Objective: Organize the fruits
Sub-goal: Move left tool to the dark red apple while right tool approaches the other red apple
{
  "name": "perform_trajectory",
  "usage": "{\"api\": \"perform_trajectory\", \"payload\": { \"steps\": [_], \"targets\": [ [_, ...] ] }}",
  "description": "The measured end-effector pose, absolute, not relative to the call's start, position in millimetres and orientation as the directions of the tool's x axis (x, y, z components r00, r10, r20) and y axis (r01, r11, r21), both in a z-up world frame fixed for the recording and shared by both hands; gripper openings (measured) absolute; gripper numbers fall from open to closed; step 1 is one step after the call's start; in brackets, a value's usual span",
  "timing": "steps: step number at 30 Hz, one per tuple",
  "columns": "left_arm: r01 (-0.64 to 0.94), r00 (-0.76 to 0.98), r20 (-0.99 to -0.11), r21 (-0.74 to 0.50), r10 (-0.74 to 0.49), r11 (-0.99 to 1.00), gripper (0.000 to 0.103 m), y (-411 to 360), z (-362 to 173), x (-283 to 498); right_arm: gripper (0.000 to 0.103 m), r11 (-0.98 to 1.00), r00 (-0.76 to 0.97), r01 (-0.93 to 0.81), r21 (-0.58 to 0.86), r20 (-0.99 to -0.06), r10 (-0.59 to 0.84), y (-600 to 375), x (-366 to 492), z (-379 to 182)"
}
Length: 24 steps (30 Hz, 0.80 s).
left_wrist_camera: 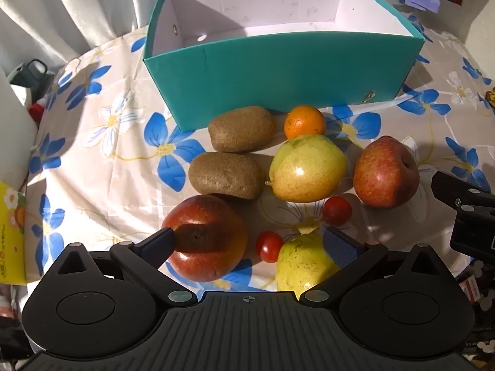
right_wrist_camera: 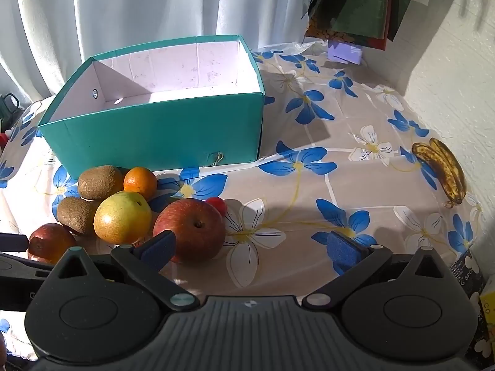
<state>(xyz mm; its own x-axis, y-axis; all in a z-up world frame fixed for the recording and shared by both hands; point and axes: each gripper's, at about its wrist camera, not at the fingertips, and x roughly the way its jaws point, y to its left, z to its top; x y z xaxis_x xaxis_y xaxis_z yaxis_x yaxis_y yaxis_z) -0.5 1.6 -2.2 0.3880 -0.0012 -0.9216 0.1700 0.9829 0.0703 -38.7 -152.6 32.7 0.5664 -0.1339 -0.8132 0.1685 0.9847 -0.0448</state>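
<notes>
Hovering low at the bottom of the frame, the left gripper is spread wide over a dark red apple, a cherry tomato and a green pear, gripping nothing. The right gripper is spread too, holding nothing, with a red apple by its left finger. The teal box, white inside, sits at upper centre behind two kiwis and a tangerine. Bananas lie at far right on the flowered tablecloth.

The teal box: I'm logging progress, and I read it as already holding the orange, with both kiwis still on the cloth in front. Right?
Not quite. The teal box is empty in the right wrist view; the orange sits on the cloth in front of it, beside the kiwis, which are indeed still out there.
</notes>
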Motion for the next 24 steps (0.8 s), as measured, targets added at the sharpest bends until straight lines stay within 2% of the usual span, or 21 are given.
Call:
{"api": "perform_trajectory", "payload": {
  "steps": [24],
  "targets": [
    [0.178,0.39,-0.921,0.081,0.005,0.981,0.103,1.6,-2.9,1.3,0.103,0.987,0.584,0.157,-0.008,-0.805,-0.1,-156.1,-39.1,34.4]
  ]
}}
